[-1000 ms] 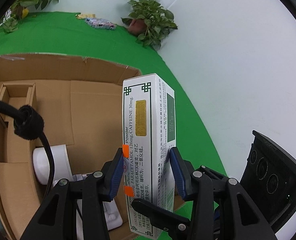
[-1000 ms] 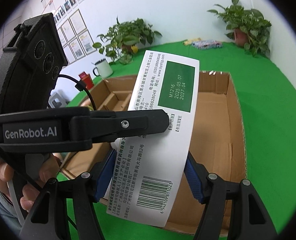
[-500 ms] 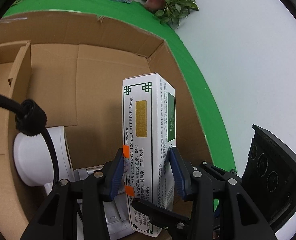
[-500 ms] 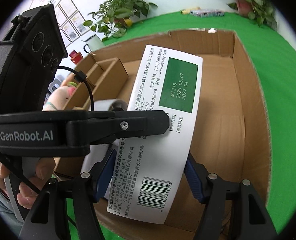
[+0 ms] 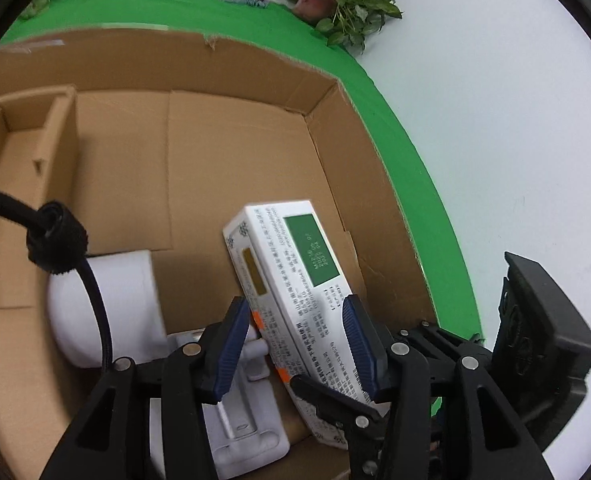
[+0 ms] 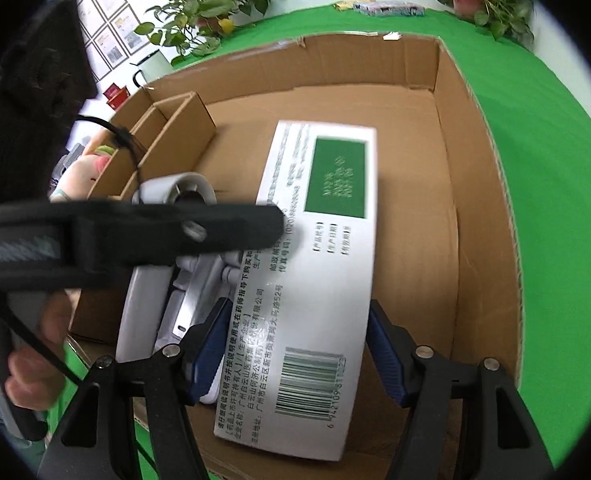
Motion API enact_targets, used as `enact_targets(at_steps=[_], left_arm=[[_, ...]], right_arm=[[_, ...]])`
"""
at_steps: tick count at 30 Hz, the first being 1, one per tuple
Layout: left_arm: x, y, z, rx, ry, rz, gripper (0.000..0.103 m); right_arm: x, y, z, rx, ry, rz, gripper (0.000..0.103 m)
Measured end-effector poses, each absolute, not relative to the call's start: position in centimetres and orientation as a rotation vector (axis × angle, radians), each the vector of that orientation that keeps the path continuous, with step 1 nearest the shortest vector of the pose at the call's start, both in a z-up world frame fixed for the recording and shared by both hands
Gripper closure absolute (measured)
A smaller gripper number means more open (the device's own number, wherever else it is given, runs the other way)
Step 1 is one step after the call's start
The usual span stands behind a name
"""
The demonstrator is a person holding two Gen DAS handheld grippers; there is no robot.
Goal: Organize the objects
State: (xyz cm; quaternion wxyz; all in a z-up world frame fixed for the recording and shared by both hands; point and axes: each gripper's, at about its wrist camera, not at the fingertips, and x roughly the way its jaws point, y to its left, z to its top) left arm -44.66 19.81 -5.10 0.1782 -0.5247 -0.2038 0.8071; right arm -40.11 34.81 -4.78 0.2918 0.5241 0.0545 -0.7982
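Observation:
A white medicine box with a green panel lies tilted inside the cardboard box, near its right wall. It also shows in the right wrist view. My left gripper is open, its blue pads on either side of the medicine box with gaps. My right gripper is open around the same box's barcode end; its pads stand clear of the sides. The left gripper's black finger crosses the right wrist view.
A white device with a round body and flat base lies in the cardboard box, left of the medicine box. Cardboard dividers stand at the left. Green cloth surrounds the box. Potted plants stand at the back.
The medicine box was held upright in both grippers over the cardboard box. Both grippers have opened and it has dropped and tipped over inside the box.

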Motion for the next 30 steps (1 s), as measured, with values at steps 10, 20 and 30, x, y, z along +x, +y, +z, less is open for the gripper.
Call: enact_targets(at_steps=[10,20,30], left_arm=[[-38.0,15.6,-2.4,-1.373,-0.456,2.531,0.051],[-29.1,11.4,0.3,-1.127,-0.369,2.866,0.033],[-23.9,12.2,-2.4,-1.044,-0.037,3.133,0.014]], right_arm=[[-39.9,33.2,-5.8,1.499,0.231,-2.102,0.032],[-38.1,33.7,-5.4,1.403,0.232,-2.137,0.026],[-31.0,34.8,-1.8,0.889,0.198,-2.534,0.016]])
